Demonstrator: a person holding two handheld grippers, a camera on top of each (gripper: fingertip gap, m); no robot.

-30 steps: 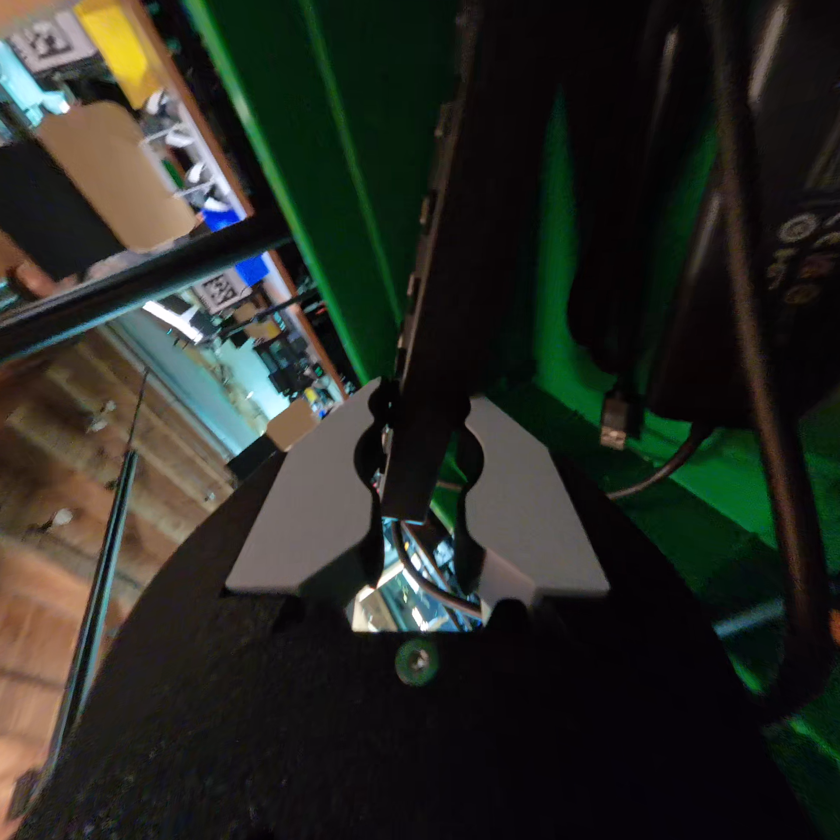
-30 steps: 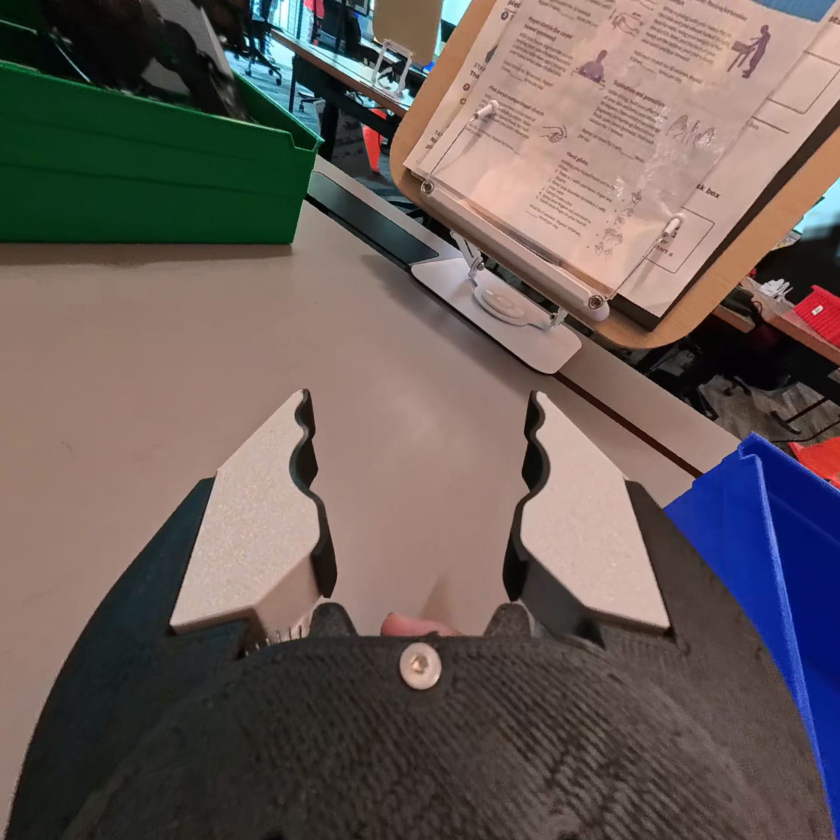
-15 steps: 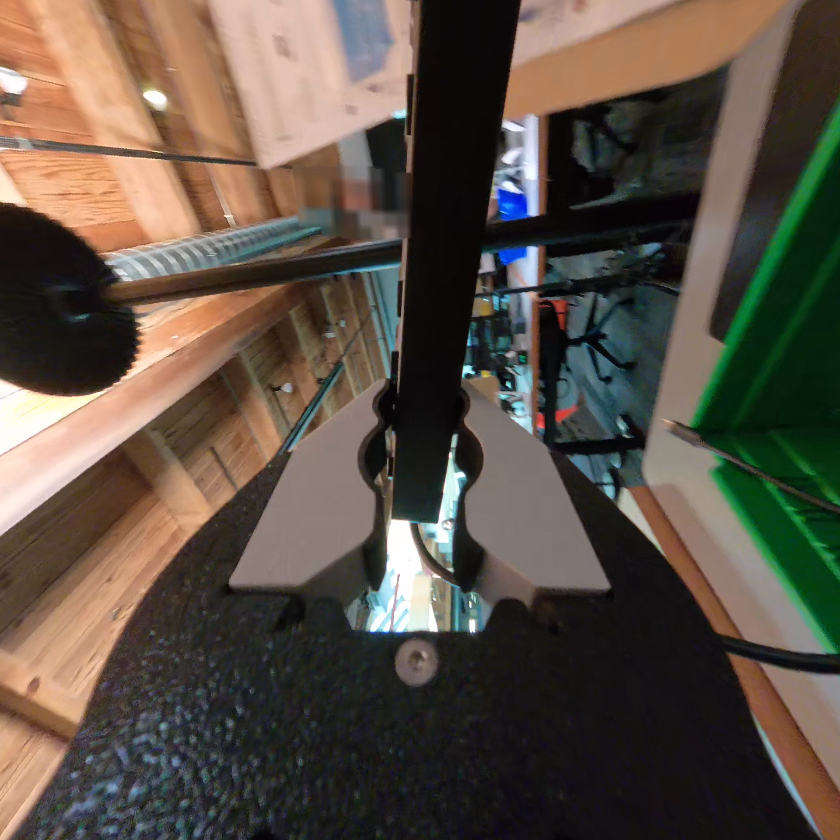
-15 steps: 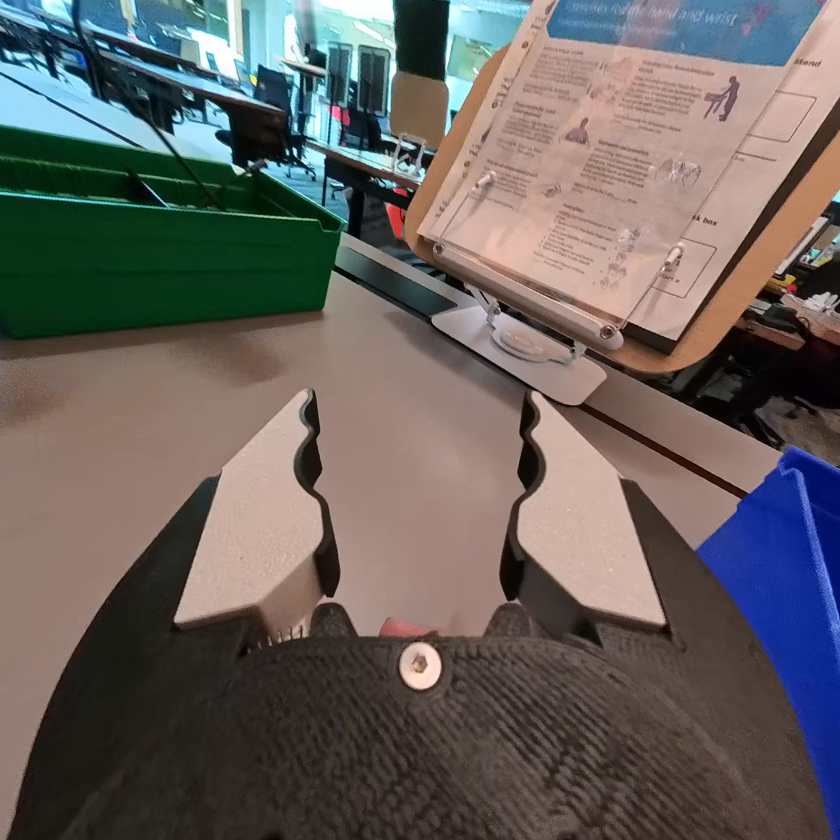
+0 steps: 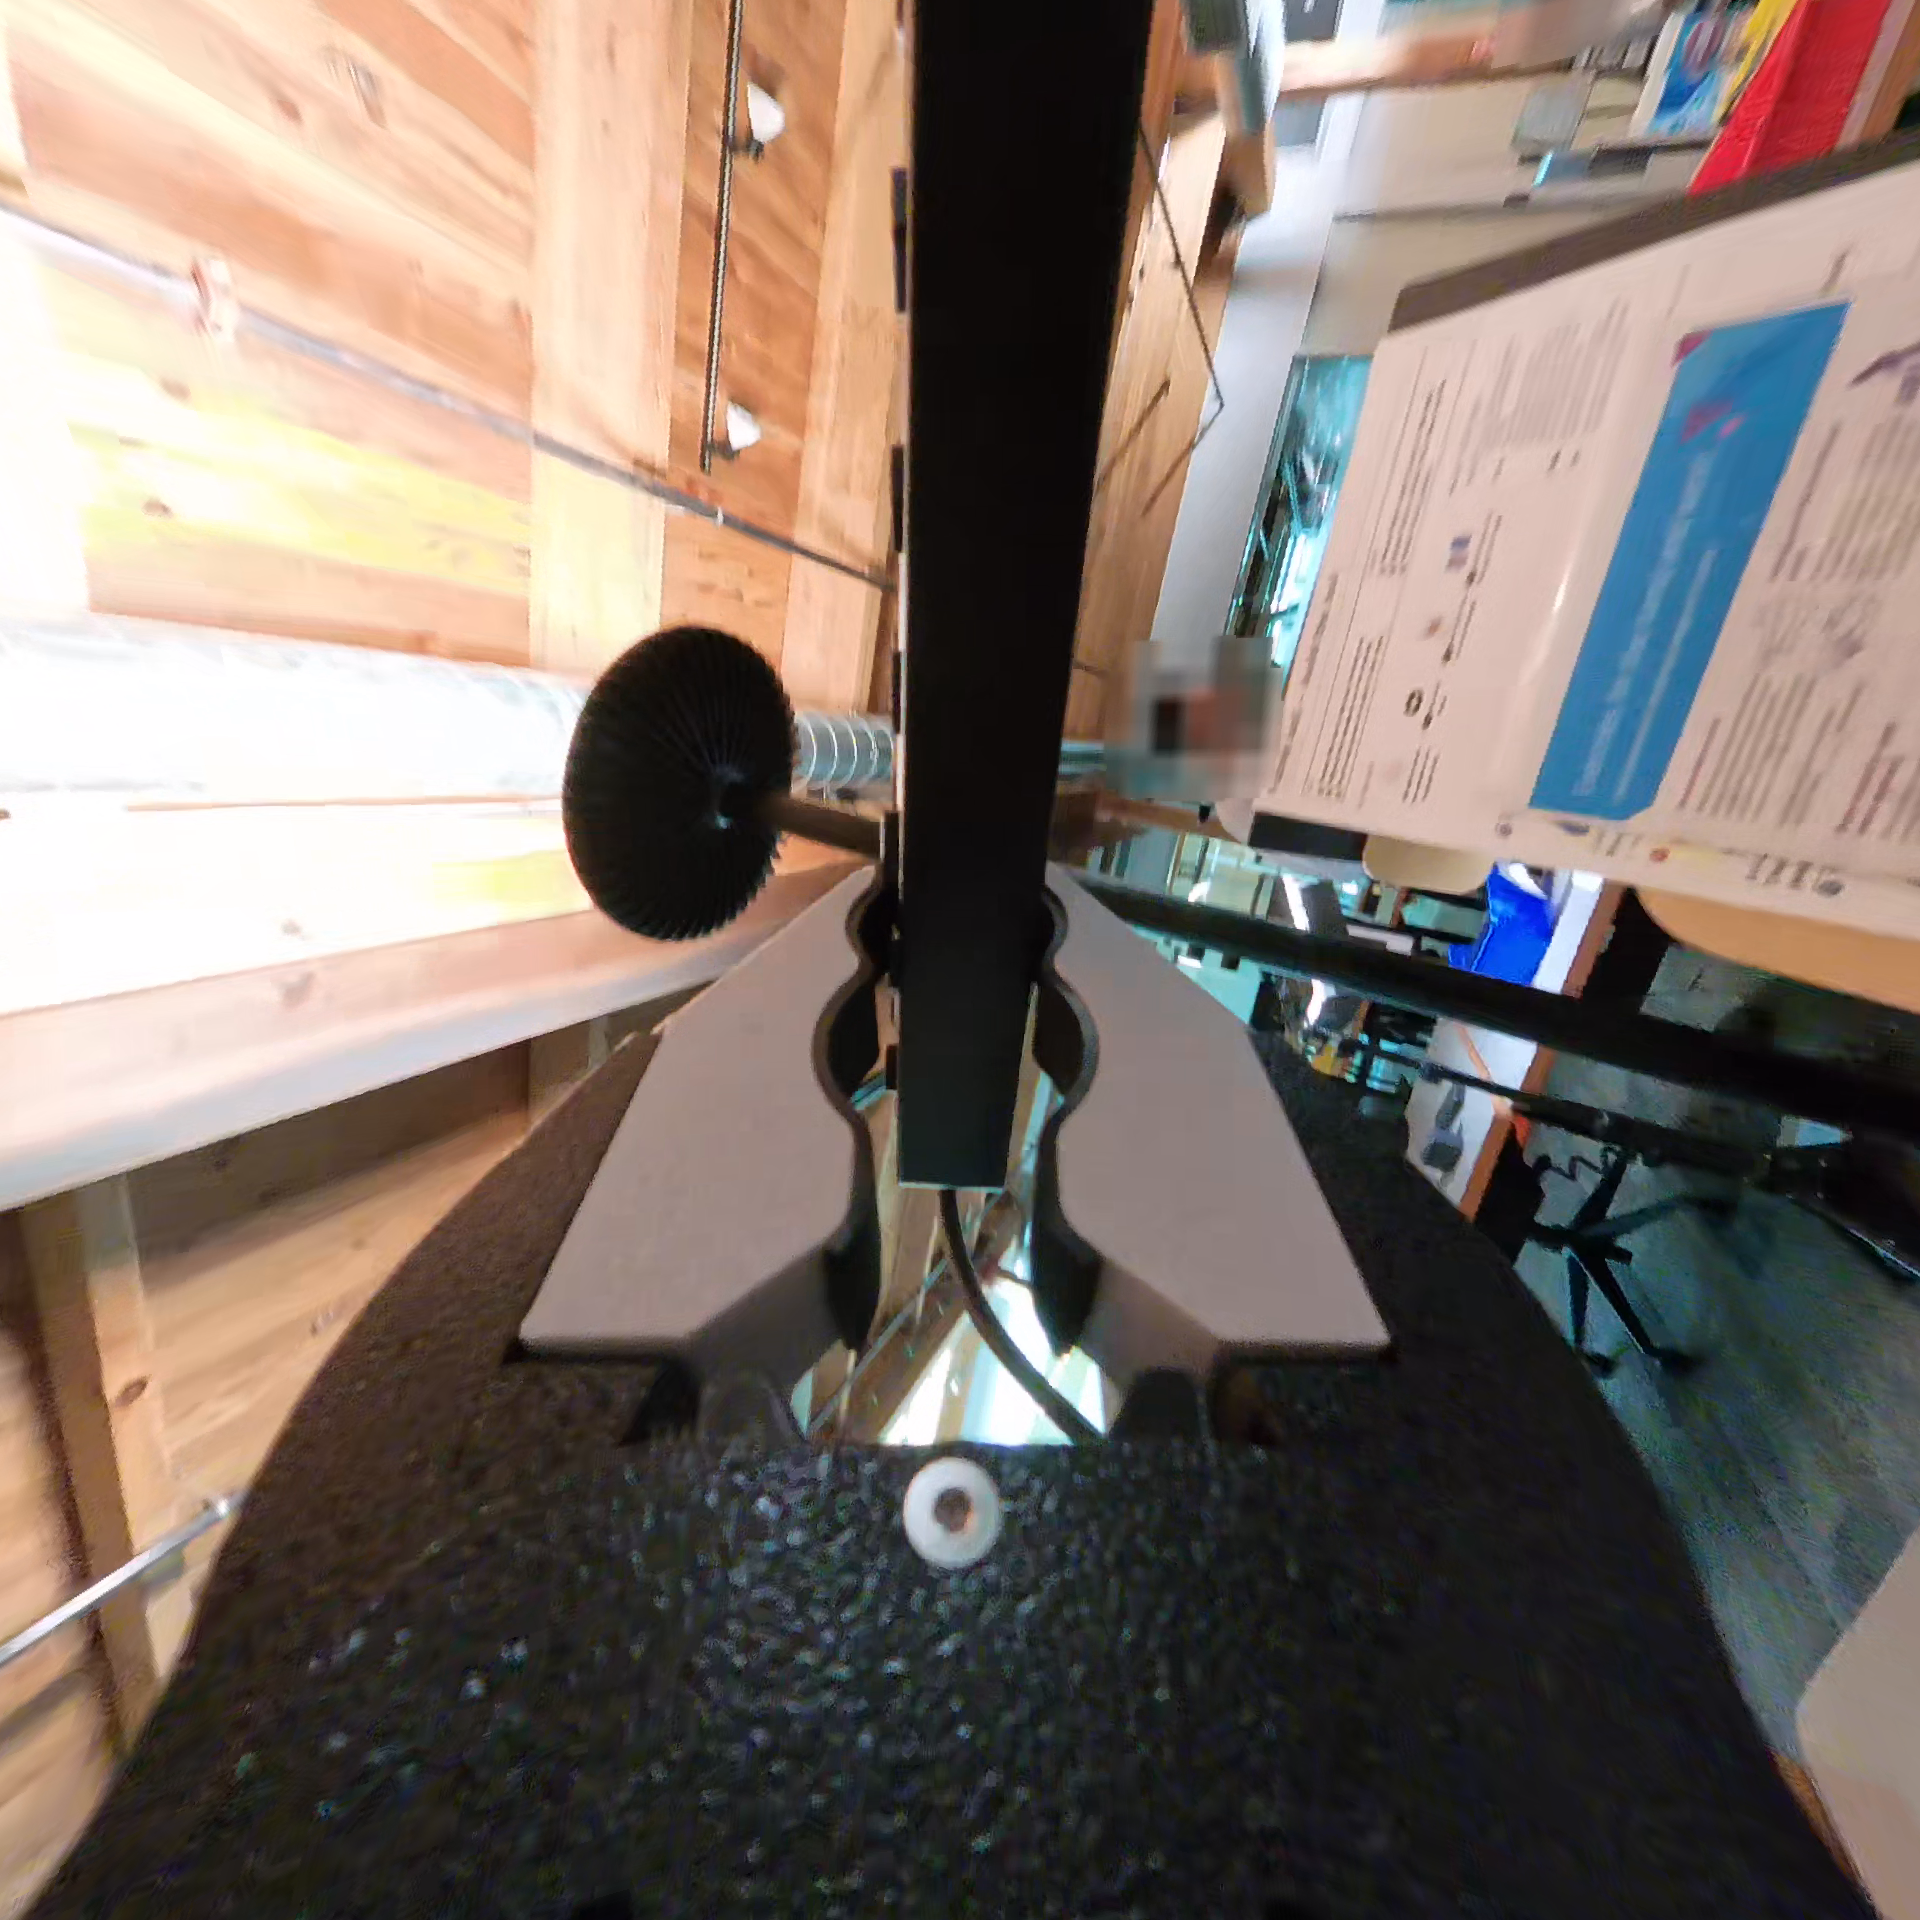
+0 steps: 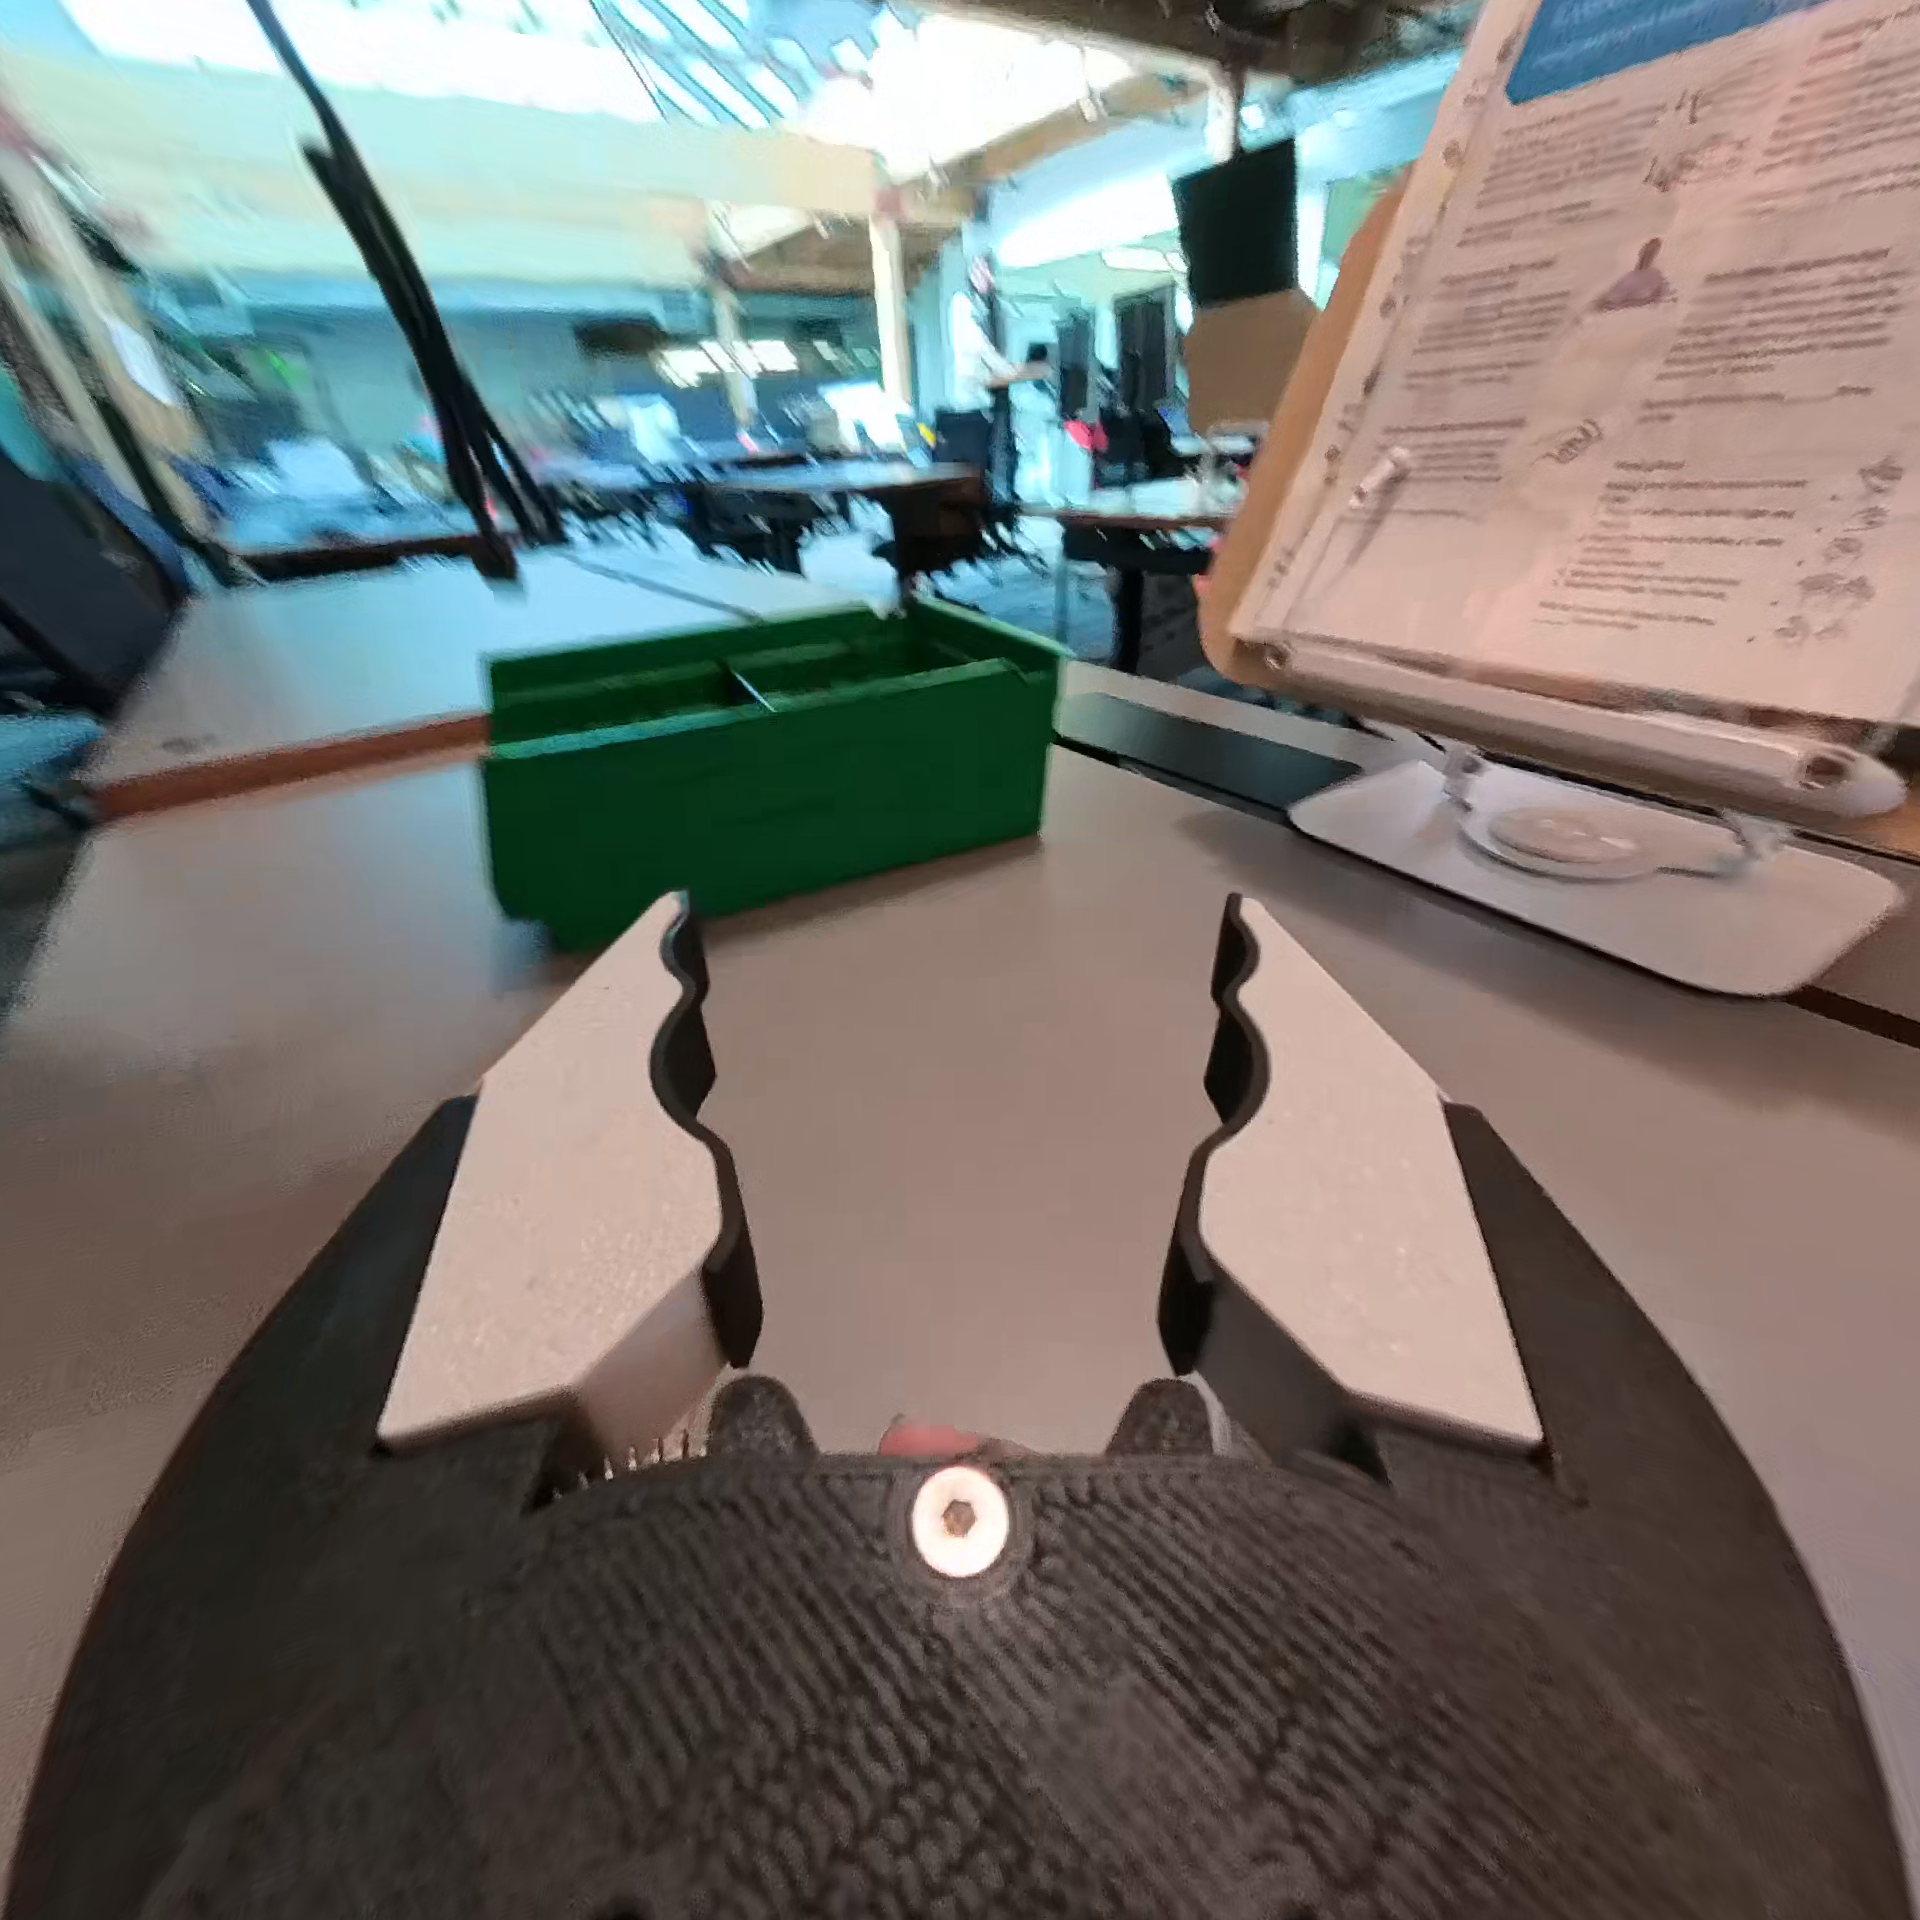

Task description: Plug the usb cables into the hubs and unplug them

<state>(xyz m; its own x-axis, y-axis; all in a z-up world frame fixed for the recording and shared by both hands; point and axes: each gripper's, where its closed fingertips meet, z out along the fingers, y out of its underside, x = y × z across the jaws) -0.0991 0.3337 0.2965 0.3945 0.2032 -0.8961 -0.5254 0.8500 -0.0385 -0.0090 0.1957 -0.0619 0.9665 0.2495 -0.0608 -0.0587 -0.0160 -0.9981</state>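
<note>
Hub (image 5: 1003,520), a long black bar, runs straight out between the left gripper (image 5: 961,914) jaws clamped on it, while the right gripper (image 6: 956,925) gapes empty over the table (image 6: 312,1039).

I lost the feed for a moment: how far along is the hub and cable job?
Done: the left tongs are shut on the long black hub, lifted clear, its own cable trailing back. In hand: just that hold. Left: the right tongs are open and empty above the table, facing the green bin. No plug shows in any port, so plugging and unplugging remain.
</note>
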